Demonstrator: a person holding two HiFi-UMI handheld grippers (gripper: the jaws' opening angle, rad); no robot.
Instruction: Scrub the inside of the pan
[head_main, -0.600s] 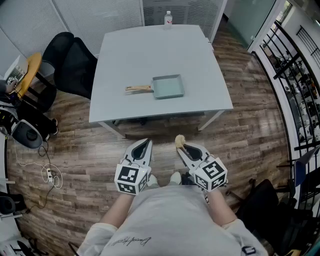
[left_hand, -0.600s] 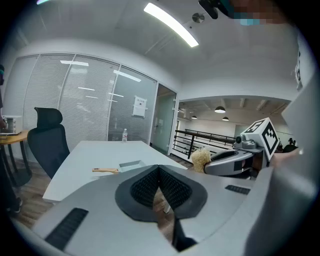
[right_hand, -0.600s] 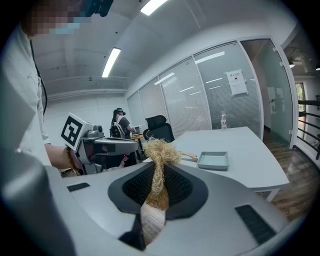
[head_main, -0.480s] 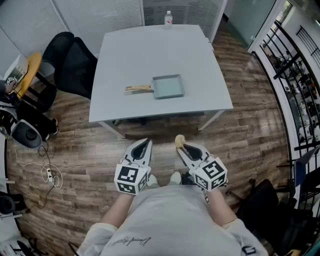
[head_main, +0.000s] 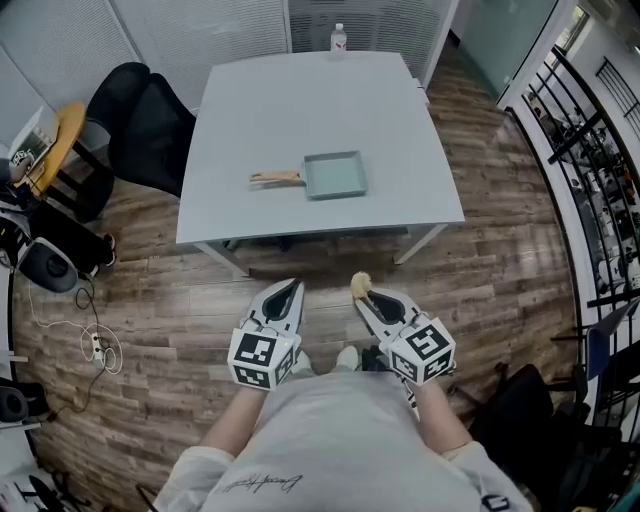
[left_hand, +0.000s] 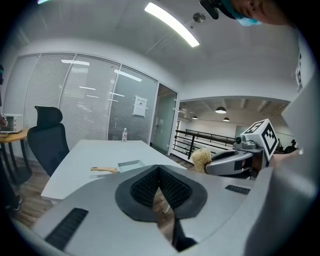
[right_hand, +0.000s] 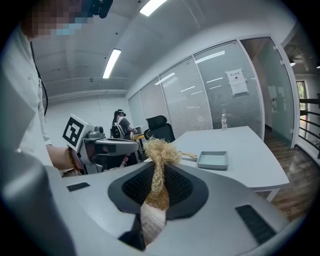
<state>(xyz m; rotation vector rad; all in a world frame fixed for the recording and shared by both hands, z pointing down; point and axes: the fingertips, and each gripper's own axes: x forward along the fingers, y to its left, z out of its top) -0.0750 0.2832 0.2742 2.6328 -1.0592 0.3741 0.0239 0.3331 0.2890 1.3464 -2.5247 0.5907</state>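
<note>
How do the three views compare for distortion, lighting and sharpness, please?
Head view: sharp and evenly lit, edges bent by the wide lens, the pan casting barely any shadow on the table. Left gripper view: heavy fisheye, dark corners, a glaring ceiling light. Right gripper view: same dark corners, the scrubber crisp.

A pale green rectangular pan (head_main: 336, 173), seemingly empty, lies flat on the worktop (head_main: 300, 100), well ahead of the right claw (head_main: 362, 300), which pinches a straw-coloured fibre scrubber (head_main: 359, 285).
</note>
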